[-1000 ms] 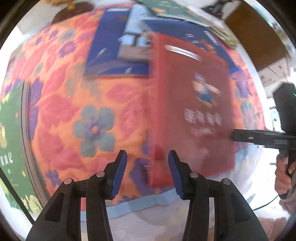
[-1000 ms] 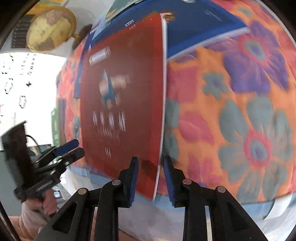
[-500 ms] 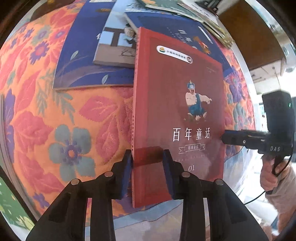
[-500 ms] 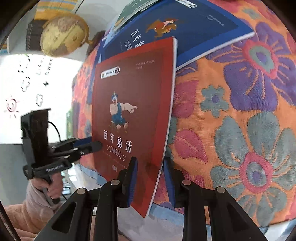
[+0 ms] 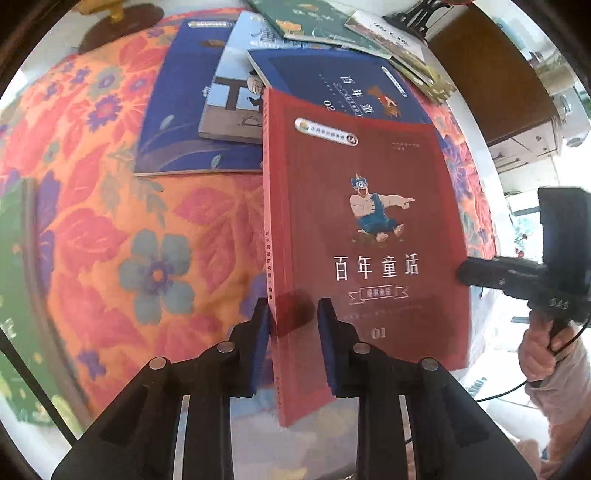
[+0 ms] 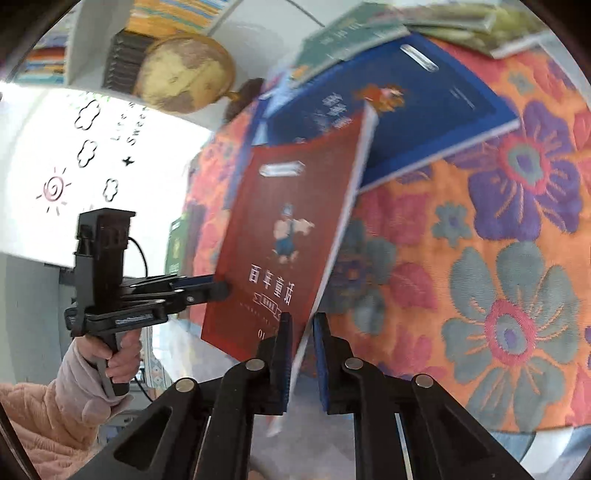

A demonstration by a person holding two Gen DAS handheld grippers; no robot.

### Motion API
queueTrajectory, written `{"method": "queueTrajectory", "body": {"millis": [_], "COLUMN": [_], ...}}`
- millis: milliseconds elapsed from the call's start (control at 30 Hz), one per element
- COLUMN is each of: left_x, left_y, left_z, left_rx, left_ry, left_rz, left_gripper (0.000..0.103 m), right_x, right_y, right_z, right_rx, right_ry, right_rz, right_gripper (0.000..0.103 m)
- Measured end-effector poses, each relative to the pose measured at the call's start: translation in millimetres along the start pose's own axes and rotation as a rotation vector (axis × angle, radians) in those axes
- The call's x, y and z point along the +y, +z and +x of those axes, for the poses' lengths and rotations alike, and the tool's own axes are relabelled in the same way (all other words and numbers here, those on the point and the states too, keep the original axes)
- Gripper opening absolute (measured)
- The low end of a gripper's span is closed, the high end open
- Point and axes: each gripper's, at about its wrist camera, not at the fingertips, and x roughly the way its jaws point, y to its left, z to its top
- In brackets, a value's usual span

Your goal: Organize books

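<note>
A red book [image 5: 369,236] with a cartoon man and white Chinese title is held off the flowered tablecloth [image 5: 110,240]. My left gripper [image 5: 293,343] is shut on its spine-side lower corner. My right gripper [image 6: 301,354] is shut on its lower page edge; the book [image 6: 284,240] tilts up to the left in the right wrist view. Each gripper shows in the other's view: the right one [image 5: 469,271] at the book's right edge, the left one [image 6: 218,286] at its left edge. A dark blue book [image 5: 332,88] lies behind it, also in the right wrist view [image 6: 413,110].
Several more books lie overlapped at the back: a large blue one [image 5: 177,110], a picture book [image 5: 236,96], green ones [image 5: 306,18]. A green book [image 5: 14,258] lies at the left edge. A globe [image 6: 184,74] and a shelf stand behind the table. A wooden cabinet [image 5: 491,74] is at the right.
The left gripper has closed on the red book's spine corner. Both grippers have lifted the book and tilted it; the right wrist view has swung so the book leans left.
</note>
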Motion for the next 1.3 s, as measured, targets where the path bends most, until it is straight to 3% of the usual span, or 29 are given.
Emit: {"method": "queueTrajectory", "body": {"millis": [133, 233, 300, 400, 533, 633, 733, 800, 933, 1067, 1167, 1300], "left_x": [12.1, 24.3, 32.9, 43.1, 45.1, 48.2, 62.5, 73.9, 58.4, 18.5, 4.2, 13.3], "left_y": [-11.4, -8.5, -1.9, 11.7, 24.3, 34.1, 32.4, 32.2, 35.0, 33.8, 25.8, 14.9], "left_z": [13.0, 32.1, 37.7, 41.9, 41.3, 44.8, 50.4, 48.5, 40.1, 16.4, -0.9, -19.7], "left_rx": [0.061, 0.108, 0.132, 0.158, 0.169, 0.169, 0.158, 0.155, 0.121, 0.02, -0.012, -0.019], "left_ry": [-0.003, -0.03, -0.107, -0.166, -0.167, -0.198, -0.276, -0.305, -0.194, -0.005, 0.013, -0.016], "left_rz": [-0.036, -0.069, -0.093, -0.109, -0.072, -0.082, -0.169, -0.205, -0.143, 0.027, 0.083, 0.063], "left_gripper": [0.022, 0.022, 0.023, 0.023, 0.023, 0.024, 0.024, 0.024, 0.024, 0.021, 0.021, 0.021], "right_x": [-12.3, -39.8, -62.3, -81.4, -72.0, -75.4, -78.4, -69.8, -45.3, -20.5, 10.6, 21.0], "right_y": [-6.5, -12.8, -11.5, -5.3, 5.2, 6.7, 4.6, -1.2, -5.5, -4.2, -4.0, -8.5], "right_z": [24.8, 48.2, 48.2, 53.4, 53.7, 54.1, 52.7, 45.9, 35.2, 18.4, 8.2, -5.3], "right_rx": [0.111, 0.188, 0.18, 0.177, 0.164, 0.141, 0.103, 0.065, -0.006, -0.038, -0.035, -0.041], "right_ry": [-0.088, -0.04, 0.089, 0.186, 0.138, 0.158, 0.175, 0.121, -0.027, -0.009, -0.073, -0.076], "right_rz": [0.033, 0.107, 0.198, 0.283, 0.204, 0.22, 0.25, 0.213, 0.115, 0.068, -0.036, -0.061], "right_gripper": [0.012, 0.012, 0.013, 0.012, 0.013, 0.013, 0.013, 0.013, 0.013, 0.01, 0.01, 0.01]}}
